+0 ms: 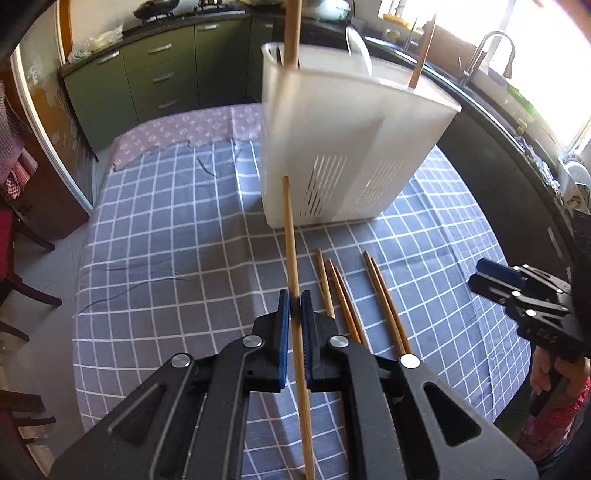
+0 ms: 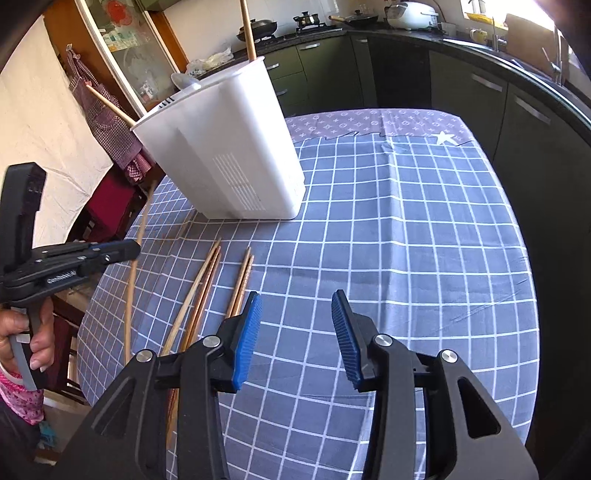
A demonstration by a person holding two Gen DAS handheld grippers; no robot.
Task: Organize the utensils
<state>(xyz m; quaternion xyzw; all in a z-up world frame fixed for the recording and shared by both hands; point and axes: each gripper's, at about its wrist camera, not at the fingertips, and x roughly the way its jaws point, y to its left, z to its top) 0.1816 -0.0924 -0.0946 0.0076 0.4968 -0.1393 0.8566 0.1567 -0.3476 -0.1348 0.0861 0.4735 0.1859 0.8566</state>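
My left gripper [image 1: 295,299] is shut on a wooden chopstick [image 1: 290,236] and holds it above the table, its tip towards the white utensil holder [image 1: 343,147]. The holder stands on the checked cloth and has chopsticks [image 1: 291,33] and a spoon [image 1: 356,48] in it. Several more chopsticks [image 1: 354,295] lie on the cloth in front of the holder. In the right wrist view my right gripper [image 2: 295,306] is open and empty over the cloth, right of the loose chopsticks [image 2: 207,284]. The left gripper [image 2: 125,251] with its chopstick [image 2: 135,266] shows there at the left.
The table [image 2: 406,240] has a blue checked cloth over a purple one. Dark kitchen cabinets [image 1: 166,74] and a counter with a sink tap [image 1: 491,51] run behind and to the right. Chairs [image 1: 22,258] stand at the table's left side.
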